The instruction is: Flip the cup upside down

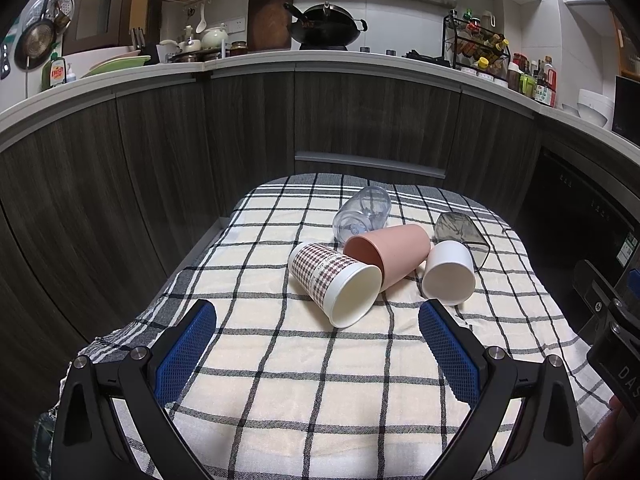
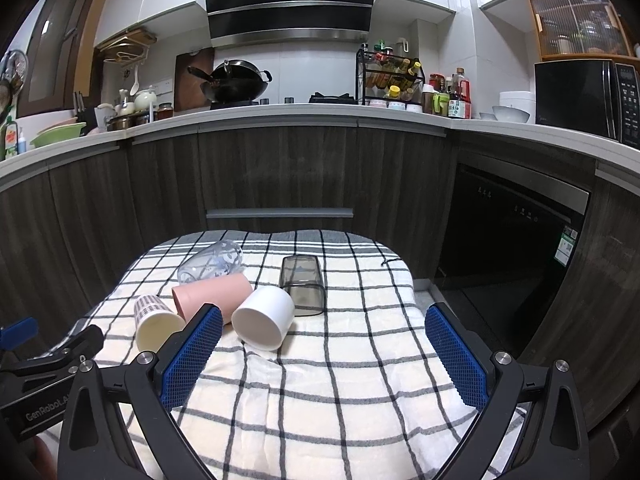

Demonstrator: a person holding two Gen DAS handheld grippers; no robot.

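Observation:
Several cups lie on their sides in a cluster on a checked cloth [image 1: 280,368]. A houndstooth paper cup [image 1: 334,282] [image 2: 154,320] lies nearest, mouth toward me. Behind it lie a pink cup [image 1: 388,254] [image 2: 216,294], a white cup [image 1: 448,276] [image 2: 264,322], a clear glass [image 1: 362,214] [image 2: 212,266] and a smoky grey square cup [image 1: 464,236] [image 2: 302,284]. My left gripper [image 1: 318,322] is open and empty, just short of the paper cup. My right gripper [image 2: 324,326] is open and empty, with the white cup just ahead of its left finger [image 2: 192,356].
The cloth covers a small table [image 2: 400,280] in front of dark wood kitchen cabinets [image 1: 240,128]. A black dishwasher door [image 2: 512,240] stands to the right. The other gripper's body shows at the frame edges [image 1: 612,320] [image 2: 40,368]. The counter behind holds a wok [image 1: 326,26] and bottles.

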